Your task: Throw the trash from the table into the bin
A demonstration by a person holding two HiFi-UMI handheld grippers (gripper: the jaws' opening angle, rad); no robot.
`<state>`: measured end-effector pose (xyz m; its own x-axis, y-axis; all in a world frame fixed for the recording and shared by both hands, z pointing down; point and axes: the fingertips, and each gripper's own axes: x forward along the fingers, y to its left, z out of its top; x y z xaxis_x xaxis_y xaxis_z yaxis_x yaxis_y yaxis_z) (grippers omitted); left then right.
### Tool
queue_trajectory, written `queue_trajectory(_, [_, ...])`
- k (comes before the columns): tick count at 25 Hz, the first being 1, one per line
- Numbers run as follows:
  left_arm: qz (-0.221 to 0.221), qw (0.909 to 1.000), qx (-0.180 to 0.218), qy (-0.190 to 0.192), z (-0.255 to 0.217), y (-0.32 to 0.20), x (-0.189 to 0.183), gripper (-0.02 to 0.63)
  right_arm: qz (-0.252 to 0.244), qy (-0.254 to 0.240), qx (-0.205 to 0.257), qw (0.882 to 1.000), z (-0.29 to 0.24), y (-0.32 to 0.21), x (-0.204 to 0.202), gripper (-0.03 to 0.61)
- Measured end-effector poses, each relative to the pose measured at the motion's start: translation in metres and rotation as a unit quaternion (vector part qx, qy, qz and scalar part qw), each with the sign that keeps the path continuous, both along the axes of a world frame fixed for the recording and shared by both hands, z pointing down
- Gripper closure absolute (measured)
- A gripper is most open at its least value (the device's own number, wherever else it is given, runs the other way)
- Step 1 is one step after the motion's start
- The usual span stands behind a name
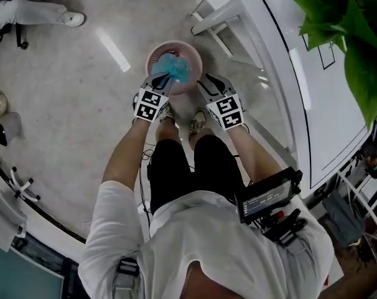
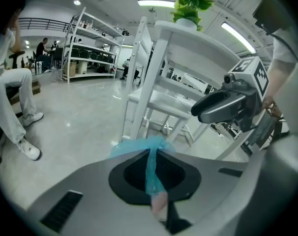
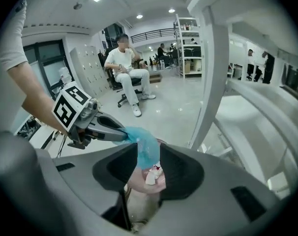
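Left claw [image 1: 166,80] is clamped on the blue trash [image 1: 176,67], which hangs right over the pink bin [image 1: 152,52] below. Right claw [image 1: 204,85], jaws apart and empty, is just right of the bin.

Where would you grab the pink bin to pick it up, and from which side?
I'd pinch the rim of the pink bin on its right side, coming straight down, one jaw inside and one outside. It stands upright, mouth open, with a thin wall. The blue plastic pinched in the left gripper hangs over its left part; the open right gripper is beside the bare rim.
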<state>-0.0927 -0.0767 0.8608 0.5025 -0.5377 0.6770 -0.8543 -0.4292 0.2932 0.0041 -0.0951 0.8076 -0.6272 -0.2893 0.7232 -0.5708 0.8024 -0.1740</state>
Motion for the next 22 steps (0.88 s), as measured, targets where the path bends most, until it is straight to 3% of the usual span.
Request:
queue_trajectory(5, [0.002,0.9999,-0.017,0.0,0.092,0.0,-0.001,0.597,-0.017,0.015,-0.013,1.0,0.081,0.0,-0.006,0.427])
queue_trajectory(9, [0.028,0.9992,-0.027,-0.011,0.145,0.001,-0.005,0.595,-0.027,0.025,-0.022,0.999,0.131,0.0,-0.012,0.427])
queue_trajectory(10, [0.033,0.9989,-0.031,-0.01,0.155,0.001,-0.005,0.589,-0.029,0.027,-0.024,0.999,0.14,0.0,-0.013,0.428])
queue_trajectory(11, [0.036,0.9987,-0.033,-0.009,0.163,0.0,-0.005,0.535,-0.031,0.029,-0.025,0.999,0.147,-0.001,-0.015,0.428])
queue_trajectory(13, [0.039,0.9986,-0.033,-0.01,0.173,0.0,-0.006,0.421,-0.033,0.03,-0.026,0.999,0.157,-0.001,-0.017,0.427])
queue_trajectory(15, [0.038,0.9988,-0.028,-0.009,0.176,0.0,-0.006,0.365,-0.034,0.032,-0.028,0.999,0.162,0.001,-0.018,0.428])
queue_trajectory(22, [-0.003,0.9999,-0.009,0.008,0.135,0.002,-0.026,0.36,-0.023,0.036,-0.031,0.999,0.136,-0.005,-0.018,0.428])
